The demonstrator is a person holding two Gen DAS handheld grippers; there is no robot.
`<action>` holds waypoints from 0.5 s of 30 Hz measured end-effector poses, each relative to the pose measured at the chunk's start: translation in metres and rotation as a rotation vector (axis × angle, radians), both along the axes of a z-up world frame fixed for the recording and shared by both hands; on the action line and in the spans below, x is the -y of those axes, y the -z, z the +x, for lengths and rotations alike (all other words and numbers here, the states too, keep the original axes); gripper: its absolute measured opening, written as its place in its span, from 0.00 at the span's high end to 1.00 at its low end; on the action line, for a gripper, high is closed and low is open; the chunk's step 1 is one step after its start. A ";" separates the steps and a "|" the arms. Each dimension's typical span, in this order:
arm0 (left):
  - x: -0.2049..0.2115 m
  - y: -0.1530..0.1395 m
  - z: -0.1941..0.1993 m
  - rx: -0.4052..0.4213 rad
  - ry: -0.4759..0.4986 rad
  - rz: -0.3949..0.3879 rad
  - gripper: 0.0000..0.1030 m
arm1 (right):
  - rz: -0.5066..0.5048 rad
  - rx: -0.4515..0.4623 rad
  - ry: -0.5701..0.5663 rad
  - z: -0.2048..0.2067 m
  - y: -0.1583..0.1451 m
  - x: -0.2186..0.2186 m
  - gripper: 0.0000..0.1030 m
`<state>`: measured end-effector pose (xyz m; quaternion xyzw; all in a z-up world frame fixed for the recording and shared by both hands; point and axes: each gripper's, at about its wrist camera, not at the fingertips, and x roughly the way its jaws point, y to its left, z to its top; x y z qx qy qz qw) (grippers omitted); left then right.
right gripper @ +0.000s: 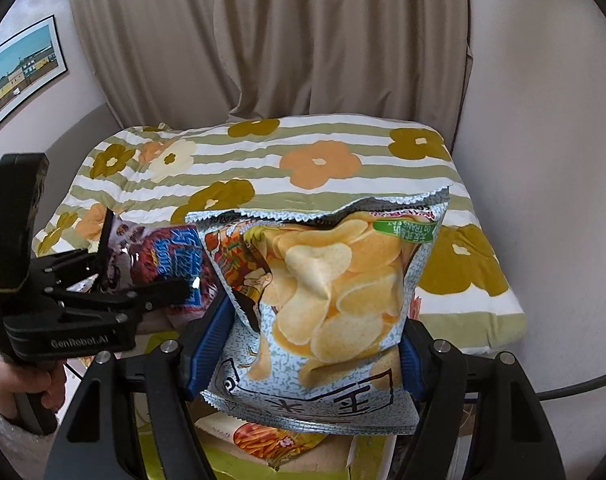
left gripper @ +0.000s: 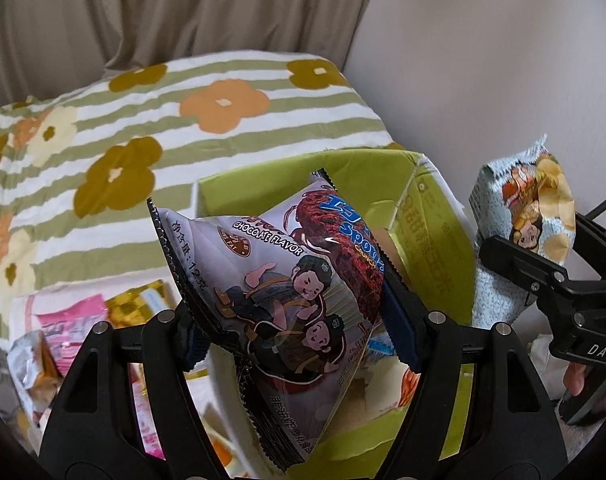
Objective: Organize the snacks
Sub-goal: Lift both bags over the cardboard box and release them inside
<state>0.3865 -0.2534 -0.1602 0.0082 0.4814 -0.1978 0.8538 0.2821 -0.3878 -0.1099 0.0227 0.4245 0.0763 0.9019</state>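
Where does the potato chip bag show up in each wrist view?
Left wrist view: potato chip bag at the right edge, held in the right gripper.
Right wrist view: centre, filling the foreground.
Shared landmark: the flowered striped blanket behind it.

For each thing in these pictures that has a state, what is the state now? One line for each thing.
Left tool: shut on the chocolate snack bag.
Chocolate snack bag: sealed, held tilted above the green box.
Right tool: shut on the chip bag.
Chip bag: sealed, puffed, held upside down.
Green box: open, flap up, snacks inside.
Curtain: drawn shut.
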 end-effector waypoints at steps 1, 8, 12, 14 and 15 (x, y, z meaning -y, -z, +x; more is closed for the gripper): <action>0.003 0.001 0.002 0.001 0.005 0.005 0.31 | 0.002 -0.002 0.005 0.002 0.000 0.001 0.33; 0.016 0.011 0.016 -0.038 0.031 0.056 0.03 | 0.012 -0.007 0.030 0.013 0.002 0.002 0.33; 0.000 0.010 0.005 -0.057 0.015 0.042 0.03 | 0.017 -0.018 0.038 0.017 0.005 0.003 0.33; -0.007 0.009 0.001 -0.062 0.009 0.023 0.03 | 0.020 -0.028 0.041 0.019 0.009 0.002 0.33; -0.010 0.009 -0.001 -0.063 0.007 0.015 0.03 | 0.023 -0.037 0.043 0.020 0.012 0.002 0.33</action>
